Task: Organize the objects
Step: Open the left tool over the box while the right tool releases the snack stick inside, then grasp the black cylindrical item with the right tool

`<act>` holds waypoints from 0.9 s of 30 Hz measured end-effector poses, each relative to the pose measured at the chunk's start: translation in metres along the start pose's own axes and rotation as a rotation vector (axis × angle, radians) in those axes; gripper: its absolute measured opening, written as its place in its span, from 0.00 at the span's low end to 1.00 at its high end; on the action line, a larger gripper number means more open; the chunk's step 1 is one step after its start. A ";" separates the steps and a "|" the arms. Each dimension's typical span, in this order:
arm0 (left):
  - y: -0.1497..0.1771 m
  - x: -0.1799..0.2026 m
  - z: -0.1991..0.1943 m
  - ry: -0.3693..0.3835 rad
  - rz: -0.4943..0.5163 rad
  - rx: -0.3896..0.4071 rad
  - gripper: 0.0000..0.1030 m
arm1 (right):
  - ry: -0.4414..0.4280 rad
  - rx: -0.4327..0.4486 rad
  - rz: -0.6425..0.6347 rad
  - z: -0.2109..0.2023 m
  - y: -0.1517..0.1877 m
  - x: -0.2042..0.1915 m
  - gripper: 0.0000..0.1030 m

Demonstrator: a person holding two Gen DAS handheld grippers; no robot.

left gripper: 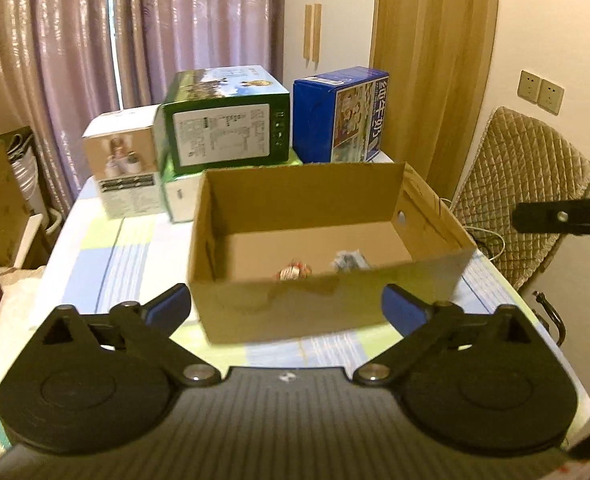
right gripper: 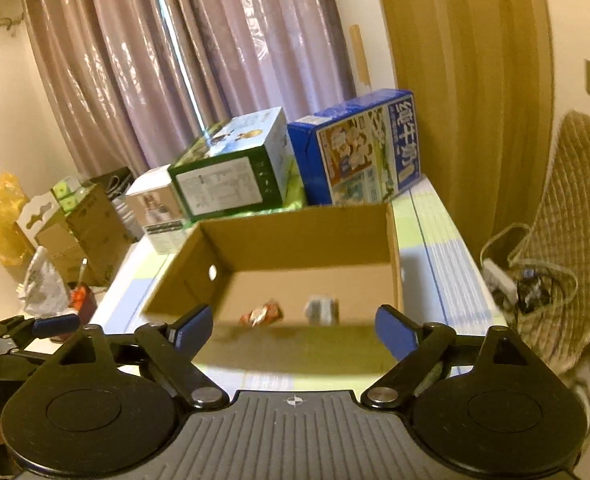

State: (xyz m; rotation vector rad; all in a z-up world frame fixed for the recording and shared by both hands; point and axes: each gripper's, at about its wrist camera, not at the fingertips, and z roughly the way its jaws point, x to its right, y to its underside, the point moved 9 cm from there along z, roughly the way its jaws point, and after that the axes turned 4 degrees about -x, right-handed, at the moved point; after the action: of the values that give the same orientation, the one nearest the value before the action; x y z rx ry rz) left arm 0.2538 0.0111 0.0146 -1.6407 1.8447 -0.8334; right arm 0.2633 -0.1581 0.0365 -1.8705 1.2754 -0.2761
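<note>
— Grippers? 
— Left (left gripper: 286, 307) spread wide, empty; right (right gripper: 294, 329) likewise, both before the box (left gripper: 295, 304).
— Contents? 
— Red wrapper (left gripper: 294, 271) and grey packet (left gripper: 349, 260) on the floor, near the front wall.
— Behind? 
— Green carton (left gripper: 225, 120), blue carton (left gripper: 341, 114), on the table (left gripper: 111, 248).

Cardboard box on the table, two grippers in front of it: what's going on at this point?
A person holds both grippers in front of an open cardboard box on a table with a checked cloth. The left gripper and right gripper both have their jaws wide open and hold nothing. Two small items already lie in the box: a red-and-white packet and a grey-white one. A green carton, blue milk carton and small white box stand behind.
</note>
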 end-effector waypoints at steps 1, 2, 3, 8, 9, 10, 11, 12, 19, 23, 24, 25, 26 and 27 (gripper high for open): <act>0.007 0.000 -0.007 -0.006 0.002 0.003 0.99 | 0.002 0.001 0.011 -0.007 0.010 0.000 0.86; 0.016 -0.001 -0.015 -0.014 0.005 0.002 0.99 | 0.005 -0.003 0.016 -0.014 0.021 0.000 0.87; 0.024 -0.001 -0.023 -0.019 0.008 0.001 0.99 | 0.009 -0.007 0.019 -0.020 0.033 -0.001 0.88; 0.065 -0.002 -0.047 -0.043 0.020 -0.019 0.99 | 0.033 -0.048 0.054 -0.036 0.094 0.001 0.88; 0.073 -0.002 -0.050 -0.042 0.018 -0.024 0.99 | 0.029 -0.061 0.052 -0.037 0.104 0.000 0.88; 0.081 -0.002 -0.053 -0.040 0.014 -0.029 0.99 | 0.026 -0.078 0.048 -0.038 0.115 -0.001 0.88; 0.090 -0.002 -0.056 -0.040 0.008 -0.038 0.99 | 0.031 -0.092 0.045 -0.038 0.125 -0.002 0.88; 0.098 -0.003 -0.058 -0.039 0.002 -0.047 0.99 | 0.040 -0.105 0.044 -0.038 0.136 -0.002 0.88; 0.139 -0.001 -0.062 0.000 -0.027 -0.098 0.99 | 0.062 -0.171 0.060 -0.036 0.184 -0.003 0.88; 0.150 0.008 -0.054 0.013 0.021 -0.122 0.98 | 0.070 -0.191 0.050 -0.030 0.196 -0.003 0.82; 0.152 0.010 -0.052 0.018 0.030 -0.127 0.98 | 0.073 -0.193 0.048 -0.028 0.197 -0.002 0.81; 0.153 0.013 -0.050 0.022 0.038 -0.130 0.98 | 0.077 -0.194 0.047 -0.027 0.198 -0.001 0.78; 0.154 0.015 -0.048 0.028 0.045 -0.131 0.98 | 0.080 -0.196 0.046 -0.026 0.200 0.000 0.72; 0.155 0.016 -0.045 0.033 0.054 -0.135 0.98 | 0.084 -0.206 0.045 -0.023 0.201 0.001 0.68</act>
State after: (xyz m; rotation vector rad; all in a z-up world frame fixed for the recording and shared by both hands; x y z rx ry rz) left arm 0.1150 0.0106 -0.0700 -1.6587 1.9981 -0.7311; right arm 0.1165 -0.1981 -0.0973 -2.0178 1.4470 -0.2079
